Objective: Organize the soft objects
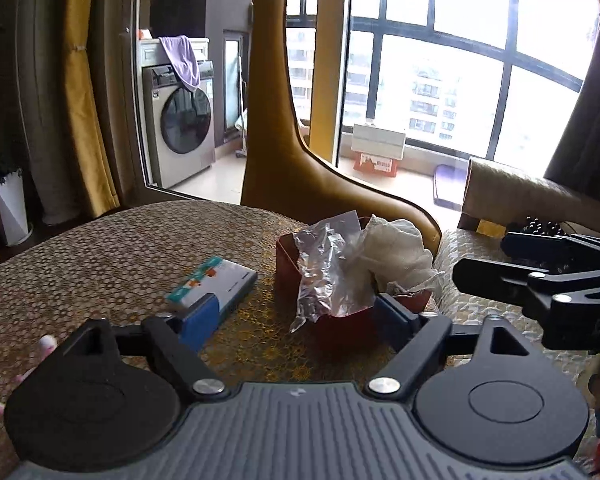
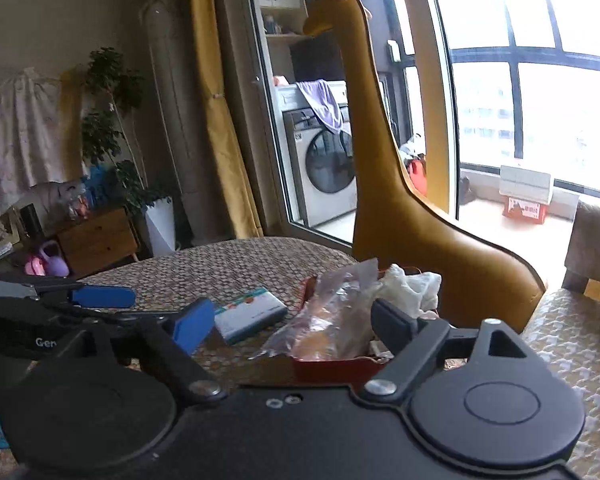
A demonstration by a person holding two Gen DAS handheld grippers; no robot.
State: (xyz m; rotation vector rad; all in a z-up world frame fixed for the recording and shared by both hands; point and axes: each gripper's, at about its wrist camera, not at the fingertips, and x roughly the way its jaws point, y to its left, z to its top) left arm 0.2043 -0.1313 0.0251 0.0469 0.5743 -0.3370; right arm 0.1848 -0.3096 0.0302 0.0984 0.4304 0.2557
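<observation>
A red box (image 1: 288, 256) stands on the patterned table (image 1: 120, 248). A crumpled clear plastic bag (image 1: 328, 264) and a white cloth (image 1: 396, 252) are piled in it. A tissue pack (image 1: 216, 280) lies flat to the box's left. My left gripper (image 1: 296, 318) is open just in front of the box, with only the bag's hanging tail between its pads. The right gripper (image 1: 540, 284) hovers at the box's right. In the right wrist view my right gripper (image 2: 292, 328) is open before the red box (image 2: 332, 366), the bag (image 2: 332, 312) and the cloth (image 2: 412, 288). The left gripper's fingers (image 2: 100, 296) show at the left, near the tissue pack (image 2: 248, 314).
A tall yellow giraffe figure (image 1: 284, 160) stands right behind the table's far edge. Behind it are a glass sliding door and a washing machine (image 1: 184, 120). A padded seat (image 1: 520, 196) sits at the right. A potted plant (image 2: 112, 120) and a wooden cabinet (image 2: 96, 236) stand far left.
</observation>
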